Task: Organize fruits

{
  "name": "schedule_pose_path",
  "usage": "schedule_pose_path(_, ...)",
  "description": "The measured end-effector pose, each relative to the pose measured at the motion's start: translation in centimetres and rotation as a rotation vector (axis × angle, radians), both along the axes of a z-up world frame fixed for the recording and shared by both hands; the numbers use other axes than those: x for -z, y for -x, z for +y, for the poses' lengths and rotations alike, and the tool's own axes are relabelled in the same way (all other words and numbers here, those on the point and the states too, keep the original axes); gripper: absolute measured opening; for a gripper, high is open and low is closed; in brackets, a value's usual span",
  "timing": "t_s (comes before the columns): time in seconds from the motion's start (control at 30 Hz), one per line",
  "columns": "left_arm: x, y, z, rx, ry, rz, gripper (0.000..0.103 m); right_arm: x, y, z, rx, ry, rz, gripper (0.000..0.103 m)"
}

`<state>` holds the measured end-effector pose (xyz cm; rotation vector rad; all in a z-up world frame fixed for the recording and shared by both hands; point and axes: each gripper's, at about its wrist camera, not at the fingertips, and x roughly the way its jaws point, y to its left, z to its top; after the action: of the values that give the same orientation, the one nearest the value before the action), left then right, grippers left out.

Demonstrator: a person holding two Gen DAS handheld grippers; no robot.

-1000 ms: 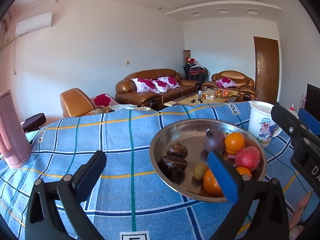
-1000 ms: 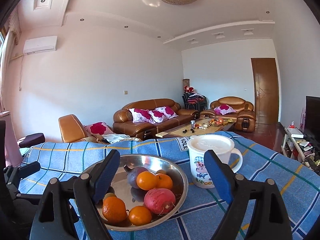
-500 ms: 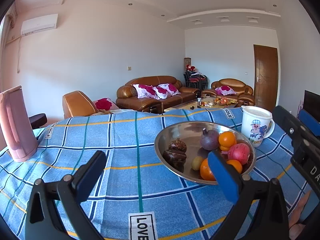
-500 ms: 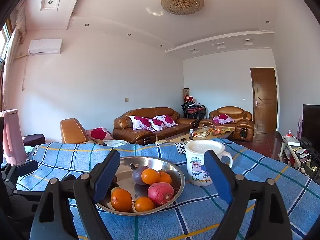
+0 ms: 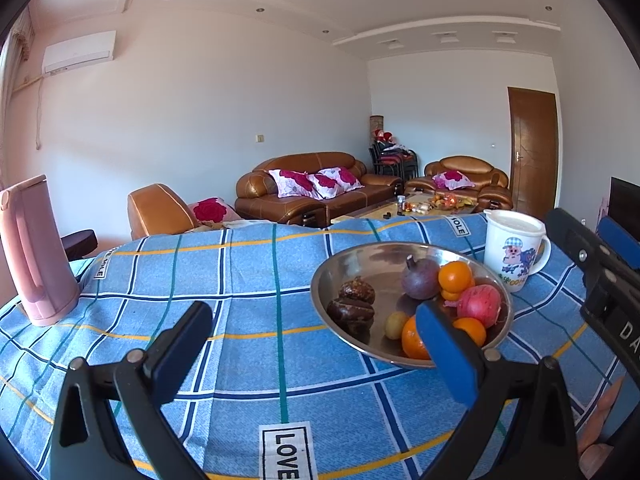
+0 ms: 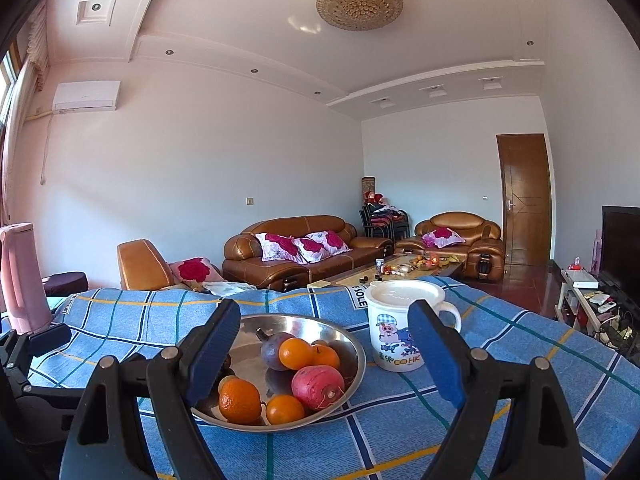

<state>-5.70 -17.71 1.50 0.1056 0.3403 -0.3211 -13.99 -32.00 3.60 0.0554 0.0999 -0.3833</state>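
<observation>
Fruit: oranges (image 6: 295,353), a purple fruit (image 5: 420,278), a red one (image 6: 317,387) and two dark brown ones (image 5: 351,311), all in the bowl.
Bowl: steel bowl (image 5: 344,264) on the blue checked cloth (image 5: 248,280).
Mug: cartoon mug (image 6: 394,326) just right of the bowl.
Left gripper (image 5: 312,326): jaws wide apart, empty, short of the bowl.
Right gripper (image 6: 324,338): jaws wide apart, empty.
Kettle: pink kettle (image 5: 34,248), far left on the cloth.
</observation>
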Motion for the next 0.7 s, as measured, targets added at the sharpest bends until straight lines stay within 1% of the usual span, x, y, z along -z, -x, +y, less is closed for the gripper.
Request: schedule_pose_path(0.7,0.03,-0.04,0.12,-0.004,0.001,0.004,0.103,-0.06,-0.04,-0.01,-0.002,0.002,0.003,0.087)
